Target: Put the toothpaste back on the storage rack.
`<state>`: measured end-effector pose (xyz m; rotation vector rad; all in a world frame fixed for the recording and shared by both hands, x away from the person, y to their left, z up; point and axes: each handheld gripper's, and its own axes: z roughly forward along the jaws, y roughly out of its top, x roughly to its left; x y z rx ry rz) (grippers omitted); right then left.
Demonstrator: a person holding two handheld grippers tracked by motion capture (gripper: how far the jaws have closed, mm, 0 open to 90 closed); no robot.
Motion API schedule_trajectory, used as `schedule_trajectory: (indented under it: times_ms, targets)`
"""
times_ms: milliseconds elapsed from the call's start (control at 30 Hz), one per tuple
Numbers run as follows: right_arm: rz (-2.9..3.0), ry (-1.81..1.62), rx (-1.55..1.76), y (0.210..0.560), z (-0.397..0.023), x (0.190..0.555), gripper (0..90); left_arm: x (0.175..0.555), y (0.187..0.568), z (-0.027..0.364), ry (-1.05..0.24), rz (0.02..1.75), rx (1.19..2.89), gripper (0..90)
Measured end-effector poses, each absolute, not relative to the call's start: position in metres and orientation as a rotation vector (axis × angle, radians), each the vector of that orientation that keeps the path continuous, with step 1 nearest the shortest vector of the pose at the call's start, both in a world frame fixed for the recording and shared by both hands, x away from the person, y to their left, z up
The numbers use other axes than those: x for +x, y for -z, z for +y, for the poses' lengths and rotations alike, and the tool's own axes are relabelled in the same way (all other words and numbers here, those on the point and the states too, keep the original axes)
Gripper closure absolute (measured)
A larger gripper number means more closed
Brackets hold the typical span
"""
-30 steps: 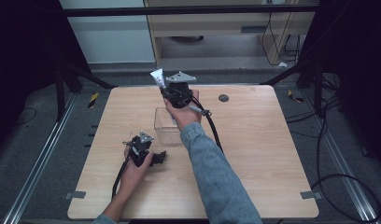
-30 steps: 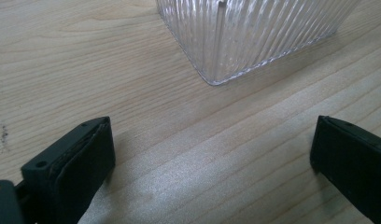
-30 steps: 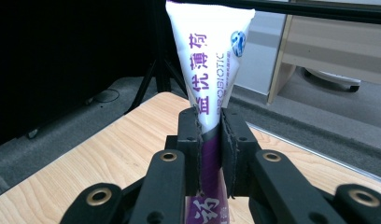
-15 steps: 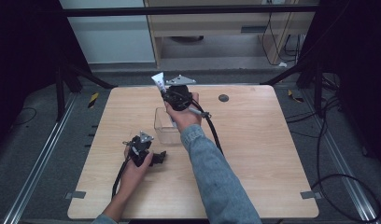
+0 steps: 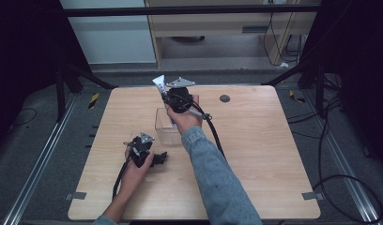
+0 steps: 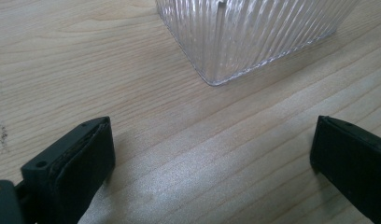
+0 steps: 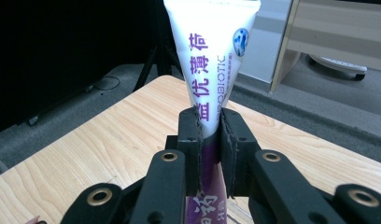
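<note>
White and purple, the tube [image 7: 211, 60] is clamped upright between the right gripper [image 7: 210, 140]'s jaws, held above the clear ribbed box [image 5: 167, 125]; lowering it in appears to remain. Just beside that box, the left gripper [image 6: 212, 154] rests wide open, holding nothing.

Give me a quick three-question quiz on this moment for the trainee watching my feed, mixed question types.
1. True or false: the left gripper has its jaws shut on the clear ribbed container.
2. What is clamped in the right gripper?
A. a pen
B. a white and purple tube
C. a cable
3. Fill in: in the high view, the container sits on the wooden ____.

Key
1. False: the jaws stand wide apart over bare wood, short of the container.
2. B
3. table
</note>
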<state>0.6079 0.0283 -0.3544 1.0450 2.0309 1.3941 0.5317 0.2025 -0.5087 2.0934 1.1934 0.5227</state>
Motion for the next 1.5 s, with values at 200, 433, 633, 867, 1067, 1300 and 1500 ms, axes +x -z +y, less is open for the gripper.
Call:
schedule_trajectory:
  times_ms: [200, 433, 633, 867, 1067, 1300, 1500]
  targets:
    - [2.038, -1.385, 1.055, 0.359, 0.025, 0.607, 79.4, 0.532, 0.509, 0.203, -0.522, 1.191, 2.098, 0.0]
    - [2.048, -1.371, 1.057, 0.364, 0.023, 0.605, 79.6, 0.532, 0.509, 0.203, -0.521, 1.191, 2.098, 0.0]
    - [2.055, -1.361, 1.059, 0.368, 0.021, 0.603, 79.8, 0.532, 0.509, 0.203, -0.522, 1.191, 2.097, 0.0]
    - [2.062, -1.355, 1.059, 0.373, 0.019, 0.6, 79.9, 0.532, 0.509, 0.203, -0.522, 1.192, 2.097, 0.0]
    - [2.067, -1.348, 1.057, 0.375, 0.019, 0.599, 79.9, 0.532, 0.509, 0.203, -0.523, 1.191, 2.097, 0.0]
    - [2.075, -1.343, 1.06, 0.378, 0.019, 0.597, 79.9, 0.532, 0.509, 0.203, -0.522, 1.191, 2.098, 0.0]
    - [2.08, -1.337, 1.065, 0.381, 0.017, 0.596, 80.0, 0.532, 0.509, 0.203, -0.523, 1.19, 2.097, 0.0]
